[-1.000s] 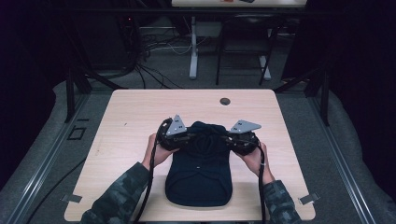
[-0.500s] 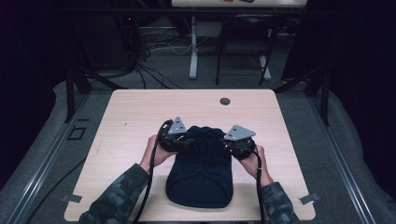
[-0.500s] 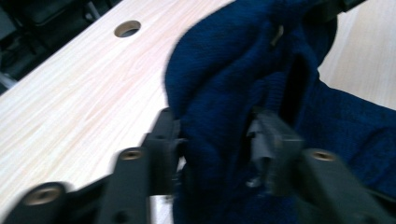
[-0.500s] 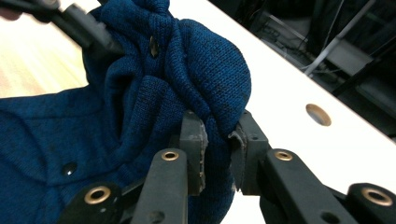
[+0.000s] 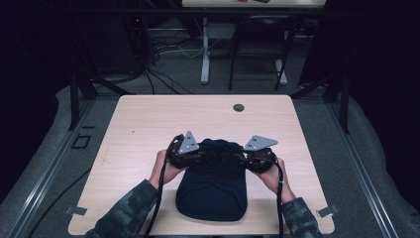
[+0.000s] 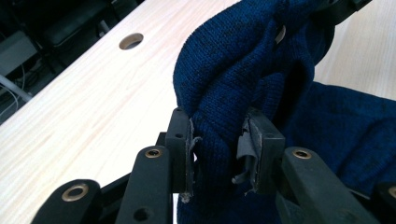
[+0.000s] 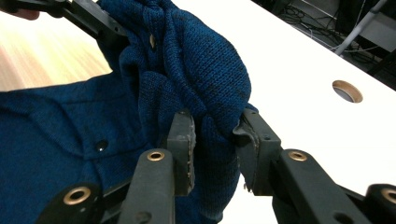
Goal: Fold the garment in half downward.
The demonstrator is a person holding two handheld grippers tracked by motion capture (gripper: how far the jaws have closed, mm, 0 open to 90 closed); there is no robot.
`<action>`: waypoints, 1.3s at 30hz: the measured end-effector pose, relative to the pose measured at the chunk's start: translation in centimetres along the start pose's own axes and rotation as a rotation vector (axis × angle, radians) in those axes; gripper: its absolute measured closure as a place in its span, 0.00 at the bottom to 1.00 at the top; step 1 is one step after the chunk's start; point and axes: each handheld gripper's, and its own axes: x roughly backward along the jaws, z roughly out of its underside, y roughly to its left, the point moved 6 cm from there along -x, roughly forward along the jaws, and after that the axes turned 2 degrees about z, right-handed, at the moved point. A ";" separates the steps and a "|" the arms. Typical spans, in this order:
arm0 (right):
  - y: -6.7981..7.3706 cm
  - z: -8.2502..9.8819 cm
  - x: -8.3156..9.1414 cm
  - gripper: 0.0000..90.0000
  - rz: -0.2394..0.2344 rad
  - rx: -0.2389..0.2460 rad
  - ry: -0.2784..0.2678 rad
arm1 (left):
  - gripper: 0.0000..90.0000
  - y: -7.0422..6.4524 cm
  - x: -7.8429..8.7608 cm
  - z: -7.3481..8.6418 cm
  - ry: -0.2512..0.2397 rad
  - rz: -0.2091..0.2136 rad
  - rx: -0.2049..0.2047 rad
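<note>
Left gripper [image 6: 218, 147] and right gripper [image 7: 214, 140], jaws just shifting, each apparently clamp a bunched fold of the blue knit garment [image 5: 213, 191] between them.

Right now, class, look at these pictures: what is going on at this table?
A person seated at a wooden table works a dark blue knitted garment with a hand-held gripper in each hand. The left gripper and the right gripper each have a bunched fold of the knit between their pads at the garment's far edge, lifted off the table, while the rest lies flat near the person. Both grippers' jaws have just been shifting slightly on the fabric. It looks like folding in progress.
</note>
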 end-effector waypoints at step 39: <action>4.1 2.4 1.6 0.79 -0.091 0.014 0.058 | 0.72 -3.6 2.2 3.2 -0.010 0.118 0.082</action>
